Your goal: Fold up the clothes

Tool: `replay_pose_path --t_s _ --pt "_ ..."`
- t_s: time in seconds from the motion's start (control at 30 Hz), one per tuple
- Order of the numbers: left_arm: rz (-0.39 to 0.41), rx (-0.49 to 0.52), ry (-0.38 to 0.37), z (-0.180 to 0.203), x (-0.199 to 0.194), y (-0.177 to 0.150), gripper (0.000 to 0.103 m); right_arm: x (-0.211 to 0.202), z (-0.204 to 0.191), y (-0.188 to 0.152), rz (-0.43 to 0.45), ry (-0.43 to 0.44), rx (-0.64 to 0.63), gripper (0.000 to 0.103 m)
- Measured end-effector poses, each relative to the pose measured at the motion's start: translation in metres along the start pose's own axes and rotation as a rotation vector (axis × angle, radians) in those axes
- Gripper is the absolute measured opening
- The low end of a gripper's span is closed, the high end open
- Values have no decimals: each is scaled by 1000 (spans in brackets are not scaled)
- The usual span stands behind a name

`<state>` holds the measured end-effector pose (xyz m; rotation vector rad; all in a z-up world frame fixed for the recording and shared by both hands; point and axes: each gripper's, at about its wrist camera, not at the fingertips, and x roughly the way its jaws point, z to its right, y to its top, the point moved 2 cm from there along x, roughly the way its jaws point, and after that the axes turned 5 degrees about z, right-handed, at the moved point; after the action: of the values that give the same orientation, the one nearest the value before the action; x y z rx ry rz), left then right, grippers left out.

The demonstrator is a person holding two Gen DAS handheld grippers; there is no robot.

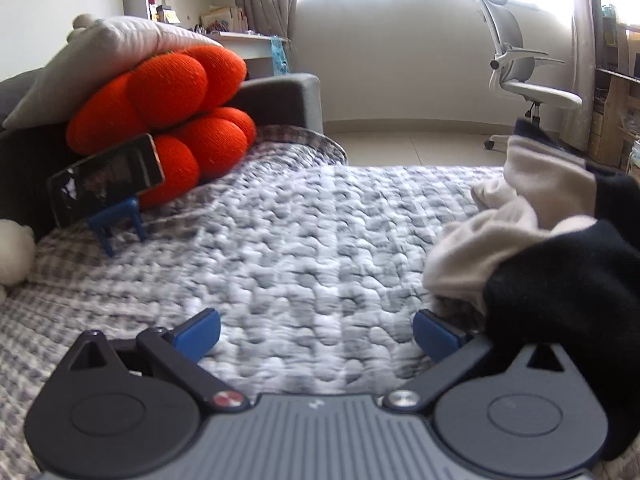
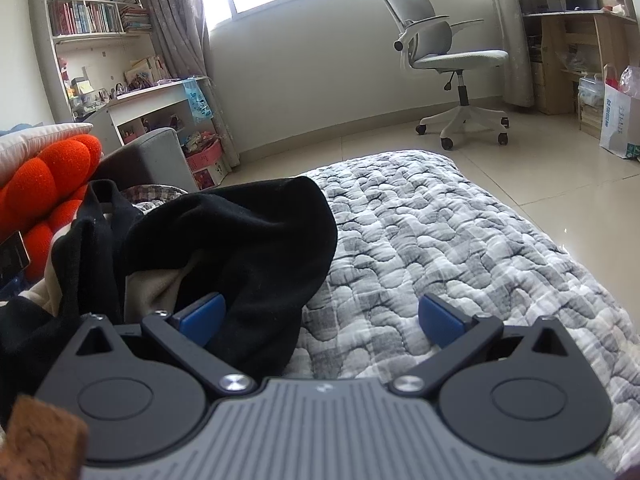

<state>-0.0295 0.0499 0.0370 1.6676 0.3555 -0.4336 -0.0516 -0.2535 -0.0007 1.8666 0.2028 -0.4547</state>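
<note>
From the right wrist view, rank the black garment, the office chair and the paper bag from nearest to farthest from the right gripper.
1. Black garment: left, touching the right gripper's left finger.
2. Paper bag: far right, on the floor.
3. Office chair: ahead, by the window wall; its order against the bag is too close to call.

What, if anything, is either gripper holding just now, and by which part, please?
Nothing is held. The left gripper and the right gripper are both open over the quilt; the black and cream garment only lies against their inner fingers.
</note>
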Motion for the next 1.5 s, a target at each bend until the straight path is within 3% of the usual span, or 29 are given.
replay_pose_path --t_s 0.13,0.23,0.43,0.7,0.87,0.93,1.07,1.17,1.3,1.33,1.5 --pt "48 -36 -64 -5 -26 15 103 0 -2 -1 -8 -5 -24 103" --pt "77 -4 -117 7 -42 28 103 0 -2 -1 -6 -7 -25 103" --pt "39 76 -254 49 -45 39 103 -2 -3 -2 -1 -20 -32 103" --pt "45 212 -317 93 -50 48 103 0 -5 -2 -2 -27 -40 103" --pt "26 293 -461 123 -57 47 103 -1 -4 -3 0 -26 -35 103" --pt "15 325 -476 132 -52 44 103 -1 -4 -2 0 -25 -33 103" --pt "-74 351 -411 137 -29 36 102 -1 -3 -3 2 -21 -26 103" --pt "-114 303 -396 128 -18 36 85 -2 -2 -3 3 -18 -22 103" --pt "-146 257 -342 111 -6 34 26 -3 -1 -3 5 -17 -20 103" --pt "-154 236 -335 106 -3 33 18 -3 -1 -3 5 -17 -20 103" --pt "-107 153 -294 71 -8 32 15 -4 -1 -3 6 -17 -18 103"
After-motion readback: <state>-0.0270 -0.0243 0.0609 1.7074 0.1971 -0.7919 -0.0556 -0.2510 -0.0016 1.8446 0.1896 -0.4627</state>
